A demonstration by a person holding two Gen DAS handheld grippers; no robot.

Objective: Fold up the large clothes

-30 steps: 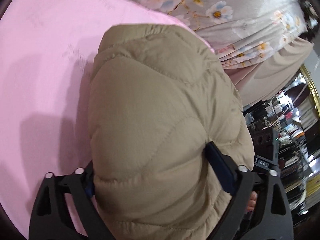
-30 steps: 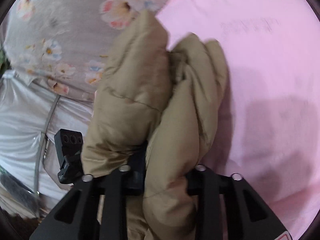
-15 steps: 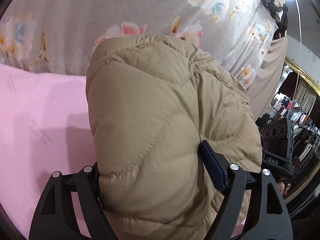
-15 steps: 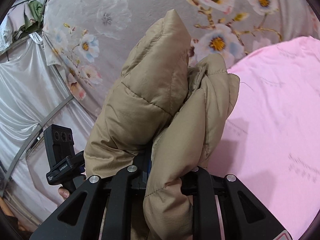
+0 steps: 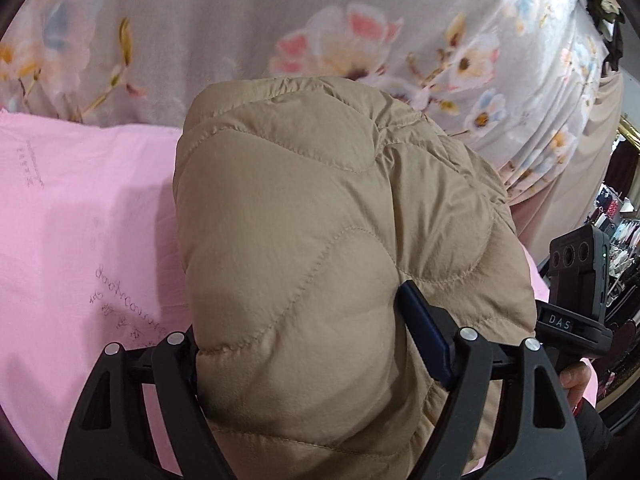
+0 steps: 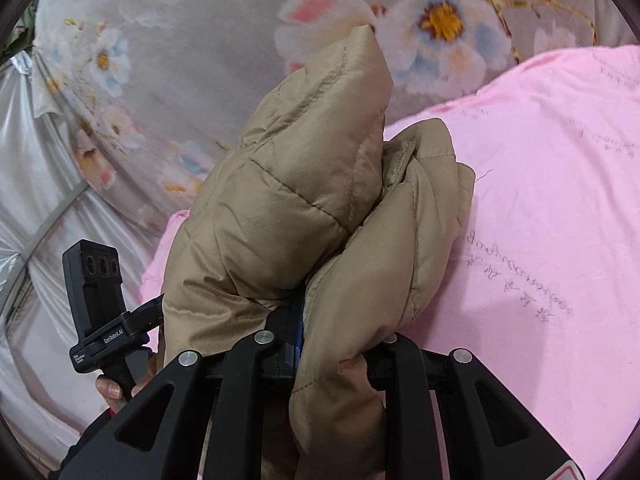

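Both grippers hold one beige quilted puffer jacket [image 5: 340,240] above a pink sheet [image 5: 80,220]. Left gripper [image 5: 320,344]: jaws spread wide, pressed against a thick padded bulge that fills the gap; they have just been closing a little on it. Right gripper [image 6: 340,344]: jaws nearly together, pinching a bunched fold of the jacket [image 6: 320,208]. Farther off hangs a grey floral cloth [image 6: 200,40]. At the right edge of the left view, a hand [image 5: 576,380] grips the other handle.
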